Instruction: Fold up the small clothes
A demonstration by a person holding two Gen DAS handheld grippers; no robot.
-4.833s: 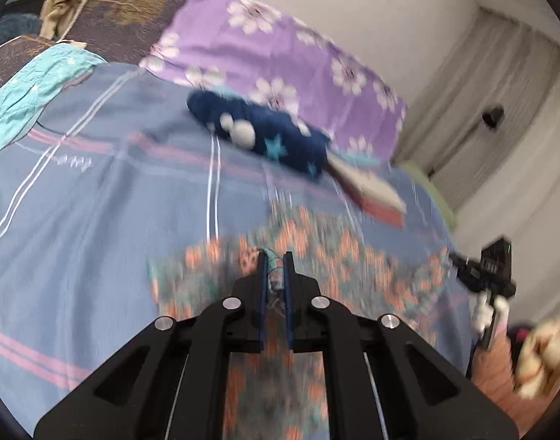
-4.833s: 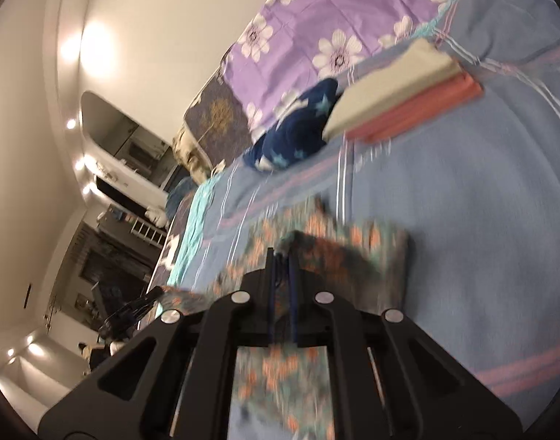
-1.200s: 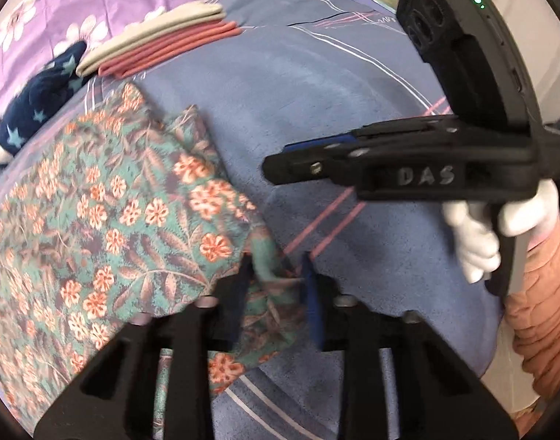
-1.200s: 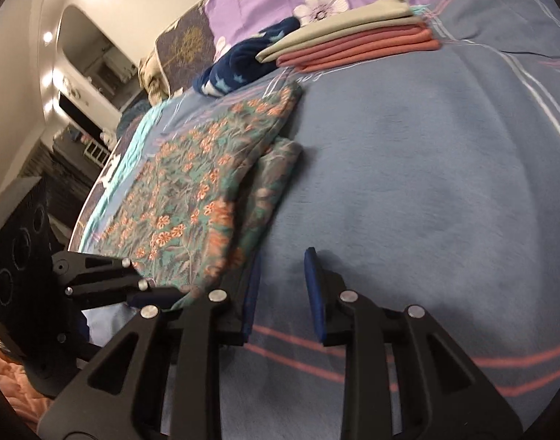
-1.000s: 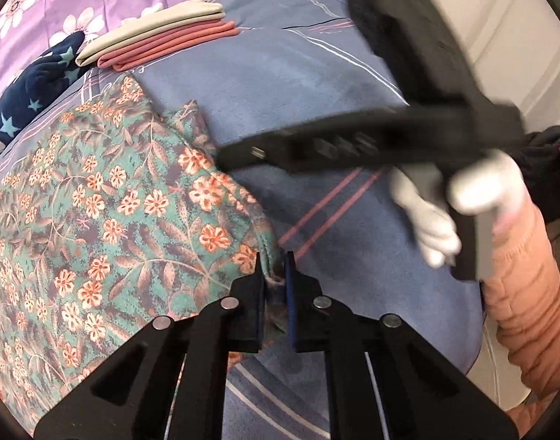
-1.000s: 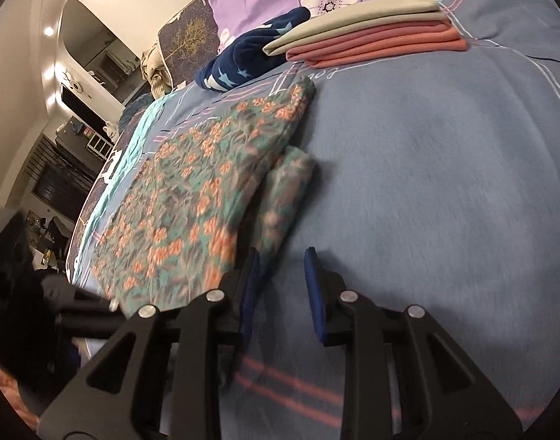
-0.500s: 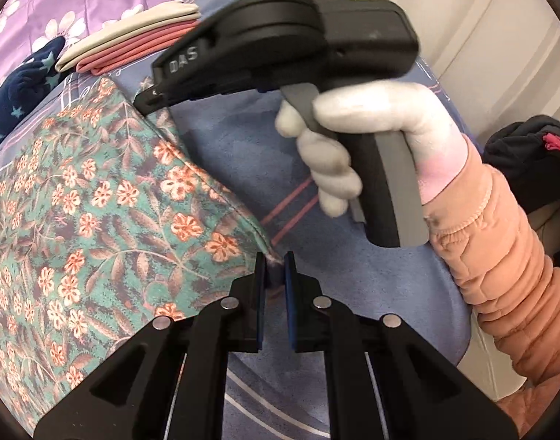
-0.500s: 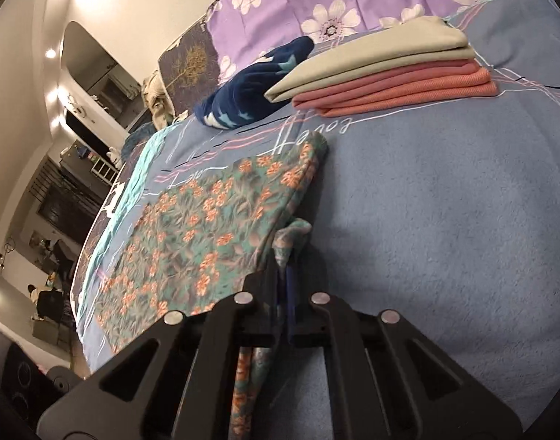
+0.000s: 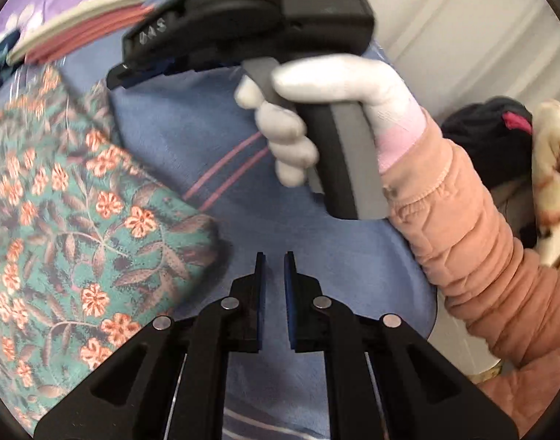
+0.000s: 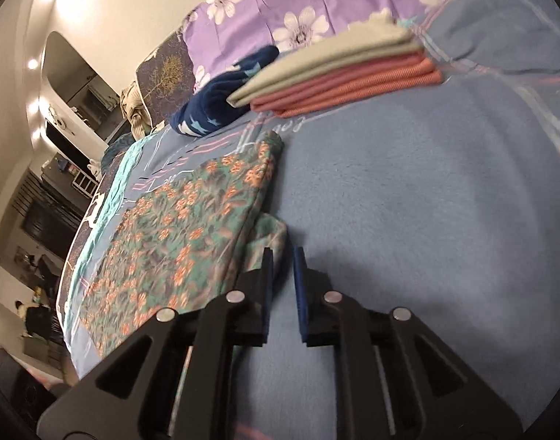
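A green garment with orange flowers (image 9: 70,220) lies flat on the blue blanket (image 9: 316,256); it also shows in the right wrist view (image 10: 184,234). My left gripper (image 9: 274,260) is open and empty, just right of the garment's near corner. My right gripper (image 10: 282,256) is open, with a small fold of the garment's edge (image 10: 270,231) just ahead of and partly between its fingertips. The right gripper's body, held by a white-gloved hand (image 9: 316,110), fills the top of the left wrist view.
A stack of folded beige and salmon clothes (image 10: 338,73) sits at the far side of the blanket (image 10: 426,201). A navy star-patterned item (image 10: 221,106) lies beside it, with purple floral pillows (image 10: 316,3) behind. Dark clothes (image 9: 492,139) lie off the bed's right edge.
Both grippers have opened and let go of the garment's edge. The left gripper has drawn back to the right, off the corner. The garment now lies flat.
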